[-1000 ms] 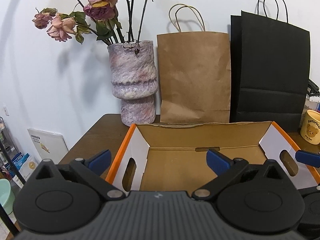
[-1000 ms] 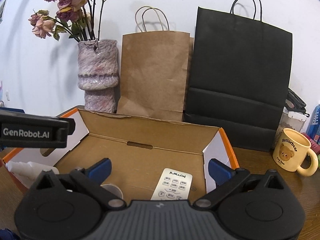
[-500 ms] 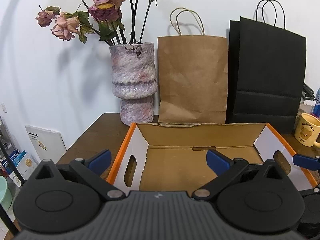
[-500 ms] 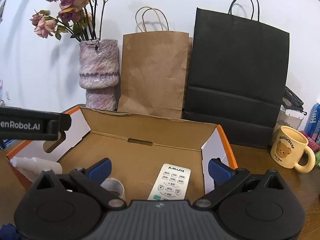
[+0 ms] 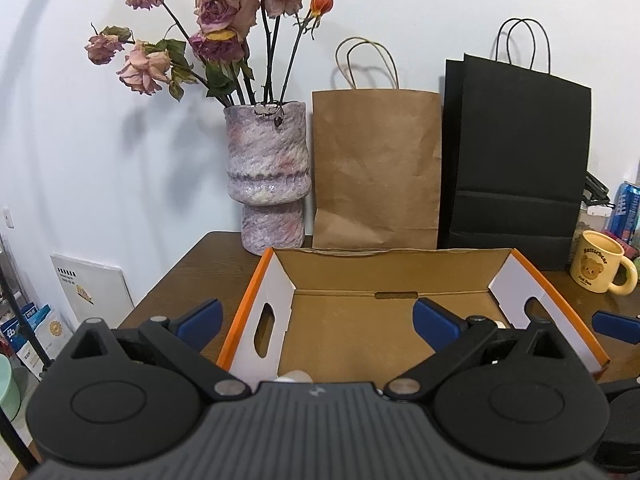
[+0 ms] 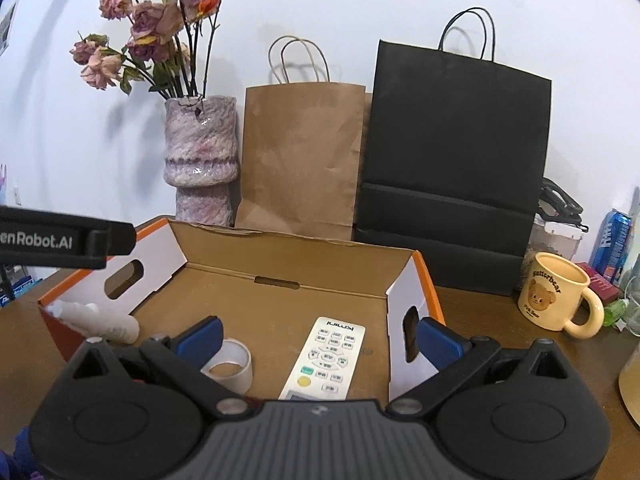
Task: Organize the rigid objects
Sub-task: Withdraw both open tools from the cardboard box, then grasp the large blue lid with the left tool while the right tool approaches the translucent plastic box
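Observation:
An open cardboard box with orange edges (image 6: pixel 288 256) (image 5: pixel 392 264) stands on the wooden table. In the right wrist view it holds a white remote control (image 6: pixel 326 356), a roll of clear tape (image 6: pixel 230 366) and a white bottle (image 6: pixel 98 322) lying at its left end. My right gripper (image 6: pixel 318 338) is open and empty above the box's near side. My left gripper (image 5: pixel 316 318) is open and empty over the box's left part; a white bit of the bottle (image 5: pixel 294 377) shows just past its body. The left gripper's body (image 6: pixel 60 240) shows in the right wrist view.
A yellow bear mug (image 6: pixel 556 296) (image 5: pixel 598 266) stands right of the box. Behind the box stand a purple vase with dried roses (image 5: pixel 268 172), a brown paper bag (image 5: pixel 376 168) and a black paper bag (image 5: pixel 516 164). A blue can (image 6: pixel 610 240) is at far right.
Both grippers have pulled back and risen a little; the box and the things in it look farther and lower. More of the remote, tape and bottle shows. Both grippers stayed open.

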Tool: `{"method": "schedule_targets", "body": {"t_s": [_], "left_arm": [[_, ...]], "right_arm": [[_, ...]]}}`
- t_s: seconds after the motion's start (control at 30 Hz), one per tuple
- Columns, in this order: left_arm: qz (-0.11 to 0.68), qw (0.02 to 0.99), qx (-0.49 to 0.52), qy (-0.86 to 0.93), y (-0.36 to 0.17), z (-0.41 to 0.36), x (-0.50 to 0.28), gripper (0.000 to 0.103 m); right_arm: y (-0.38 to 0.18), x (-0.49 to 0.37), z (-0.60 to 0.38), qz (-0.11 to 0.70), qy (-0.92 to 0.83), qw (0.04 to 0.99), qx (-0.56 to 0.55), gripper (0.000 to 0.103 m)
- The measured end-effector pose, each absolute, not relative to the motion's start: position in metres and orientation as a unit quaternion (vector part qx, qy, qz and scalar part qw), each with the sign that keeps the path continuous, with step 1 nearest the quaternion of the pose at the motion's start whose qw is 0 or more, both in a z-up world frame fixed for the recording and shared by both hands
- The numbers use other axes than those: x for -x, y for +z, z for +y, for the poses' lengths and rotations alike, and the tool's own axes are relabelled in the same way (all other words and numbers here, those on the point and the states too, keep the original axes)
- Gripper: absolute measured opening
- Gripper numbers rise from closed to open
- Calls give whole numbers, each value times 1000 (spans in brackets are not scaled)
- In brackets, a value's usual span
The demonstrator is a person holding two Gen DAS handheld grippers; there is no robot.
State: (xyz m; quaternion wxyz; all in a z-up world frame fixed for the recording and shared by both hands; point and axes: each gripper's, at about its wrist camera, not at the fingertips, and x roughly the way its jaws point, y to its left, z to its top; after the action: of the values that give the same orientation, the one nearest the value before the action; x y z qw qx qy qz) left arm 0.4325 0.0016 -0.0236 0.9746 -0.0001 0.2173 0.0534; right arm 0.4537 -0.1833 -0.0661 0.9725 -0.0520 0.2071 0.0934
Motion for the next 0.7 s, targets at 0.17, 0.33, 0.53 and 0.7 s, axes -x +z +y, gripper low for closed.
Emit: {"method": "schedule_targets", "body": {"t_s": [0.17,0.33,0.53,0.7], "left_arm": [[211,976,-2,53,-21,1,-414,103],[216,975,-4,49,-20,3,-396,103],[220,974,0,48,-20,7,-371,103],[225,973,-1,51,-22,11,-346,103]], "right_arm": [[-63,-433,-189,199,91,975,46,103],[-60,-414,-193,197,89,976,42,103],[-56,-387,-197,194,94,975,44,103],[-57,-364,-200,199,96,974,44,103]]}}
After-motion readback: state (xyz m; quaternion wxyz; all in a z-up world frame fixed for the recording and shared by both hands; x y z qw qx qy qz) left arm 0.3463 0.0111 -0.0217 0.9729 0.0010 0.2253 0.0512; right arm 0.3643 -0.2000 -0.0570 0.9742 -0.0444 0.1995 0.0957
